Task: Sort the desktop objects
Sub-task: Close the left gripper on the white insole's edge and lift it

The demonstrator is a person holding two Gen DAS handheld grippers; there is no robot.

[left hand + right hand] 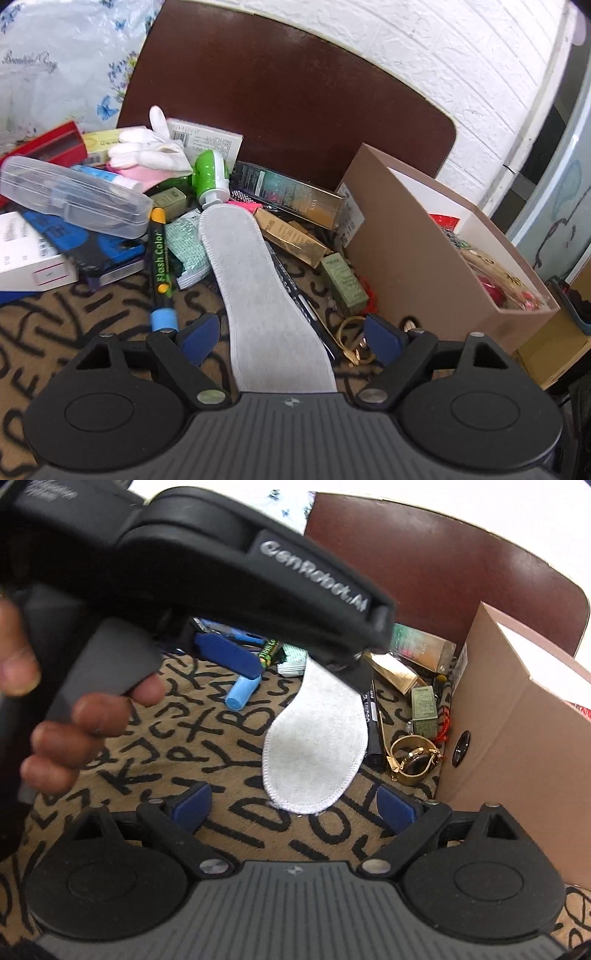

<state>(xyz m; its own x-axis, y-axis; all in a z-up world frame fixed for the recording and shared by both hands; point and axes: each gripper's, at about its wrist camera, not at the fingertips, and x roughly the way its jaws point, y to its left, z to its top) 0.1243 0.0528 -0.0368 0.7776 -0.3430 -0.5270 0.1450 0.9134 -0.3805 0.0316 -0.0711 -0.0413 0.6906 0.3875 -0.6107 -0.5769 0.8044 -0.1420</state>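
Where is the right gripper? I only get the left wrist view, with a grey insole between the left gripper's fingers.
Observer: The right gripper is open over the lettered cloth, just short of the insole's rounded end.
Operator: What is the gold thing beside my right finger?
Observer: A gold mesh-band watch with a dark dial, lying beside the cardboard box.
Operator: What holds the left gripper?
Observer: A bare hand, its fingers wrapped around the handle.

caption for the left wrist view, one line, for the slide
Open left gripper straddles a grey insole on the lettered cloth, clutter behind, brown box at right.
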